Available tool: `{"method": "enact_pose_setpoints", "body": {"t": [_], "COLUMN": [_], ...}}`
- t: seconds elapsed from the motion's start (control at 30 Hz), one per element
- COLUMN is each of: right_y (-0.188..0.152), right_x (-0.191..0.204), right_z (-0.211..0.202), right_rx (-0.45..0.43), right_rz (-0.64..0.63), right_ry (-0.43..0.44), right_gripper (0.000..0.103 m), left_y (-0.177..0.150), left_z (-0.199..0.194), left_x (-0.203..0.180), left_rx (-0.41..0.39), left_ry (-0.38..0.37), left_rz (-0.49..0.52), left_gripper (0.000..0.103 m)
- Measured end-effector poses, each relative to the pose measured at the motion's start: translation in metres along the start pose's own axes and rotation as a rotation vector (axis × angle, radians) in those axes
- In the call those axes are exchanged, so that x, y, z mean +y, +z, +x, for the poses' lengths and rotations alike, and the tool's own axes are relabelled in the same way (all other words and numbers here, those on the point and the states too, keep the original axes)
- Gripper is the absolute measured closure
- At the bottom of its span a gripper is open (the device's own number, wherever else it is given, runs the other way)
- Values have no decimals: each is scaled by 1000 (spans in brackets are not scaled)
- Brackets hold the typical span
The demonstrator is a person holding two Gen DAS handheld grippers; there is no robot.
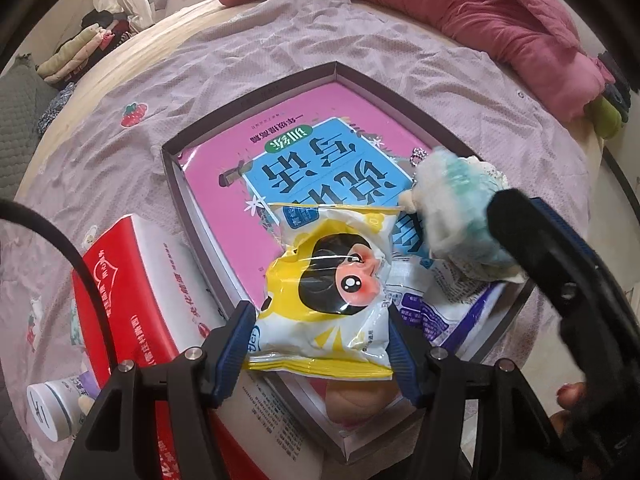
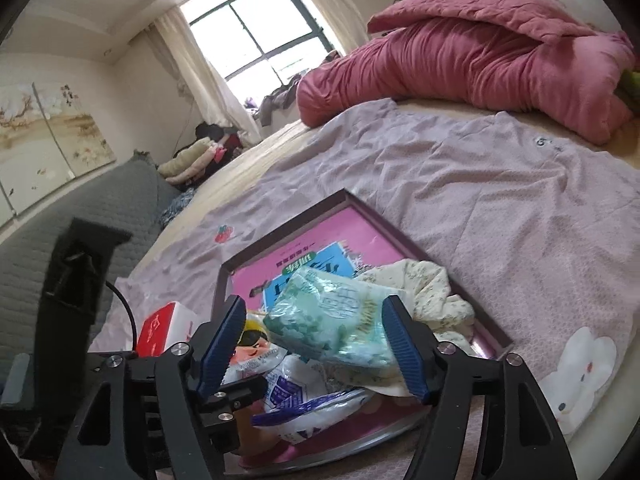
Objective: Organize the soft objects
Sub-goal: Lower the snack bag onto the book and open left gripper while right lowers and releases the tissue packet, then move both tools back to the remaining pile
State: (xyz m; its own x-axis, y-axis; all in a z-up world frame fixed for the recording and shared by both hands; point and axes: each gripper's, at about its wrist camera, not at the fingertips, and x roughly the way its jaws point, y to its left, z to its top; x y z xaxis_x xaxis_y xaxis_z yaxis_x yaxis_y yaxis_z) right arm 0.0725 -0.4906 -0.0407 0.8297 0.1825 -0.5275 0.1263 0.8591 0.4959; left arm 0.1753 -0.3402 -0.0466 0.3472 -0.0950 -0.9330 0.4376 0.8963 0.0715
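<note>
A shallow purple-rimmed box [image 1: 248,100] lies on the bed with a pink and blue book [image 1: 320,148] inside. My left gripper [image 1: 320,344] is shut on a yellow and white snack packet with a cartoon face [image 1: 332,292], held over the box's near end. My right gripper [image 2: 312,344] is open around a pale green packet [image 2: 332,320] that rests on a cream floral cloth [image 2: 424,284] in the box; its fingers stand apart from the packet. A white and purple packet [image 2: 296,400] lies below. The right gripper's arm [image 1: 560,264] shows in the left wrist view.
A red and white box [image 1: 152,288] and a white tube [image 1: 52,404] lie left of the purple-rimmed box. A rolled pink quilt [image 2: 480,64] lies at the bed's far side. The lilac sheet [image 2: 500,208] spreads to the right. Folded clothes [image 2: 188,164] sit far left.
</note>
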Motion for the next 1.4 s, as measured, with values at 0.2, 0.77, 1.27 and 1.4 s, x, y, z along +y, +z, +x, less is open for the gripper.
{"method": "enact_pose_setpoints", "body": {"t": [0.2,0.77,1.27,1.4], "right_y": [1,6,9,10], "right_x": [-5,-5,3,9], "right_z": [-10,-27,-38,-41], "right_rx": [-25,-77,-97,-100], "right_rz": [9,7,-11,-32], "right_ry": [-41,-121,-154,-174], "right_gripper": [30,30,29,29], "left_y": [1,1,-11,-15], "left_z": [7,-13,-31,-38], "left_x": [-5,-5,0,3], "left_rx": [16,-23,-49,-61], "left_ry": [13,27,35,35], "left_rz": [23,30,15,8], "left_gripper": [40,40,40,40]}}
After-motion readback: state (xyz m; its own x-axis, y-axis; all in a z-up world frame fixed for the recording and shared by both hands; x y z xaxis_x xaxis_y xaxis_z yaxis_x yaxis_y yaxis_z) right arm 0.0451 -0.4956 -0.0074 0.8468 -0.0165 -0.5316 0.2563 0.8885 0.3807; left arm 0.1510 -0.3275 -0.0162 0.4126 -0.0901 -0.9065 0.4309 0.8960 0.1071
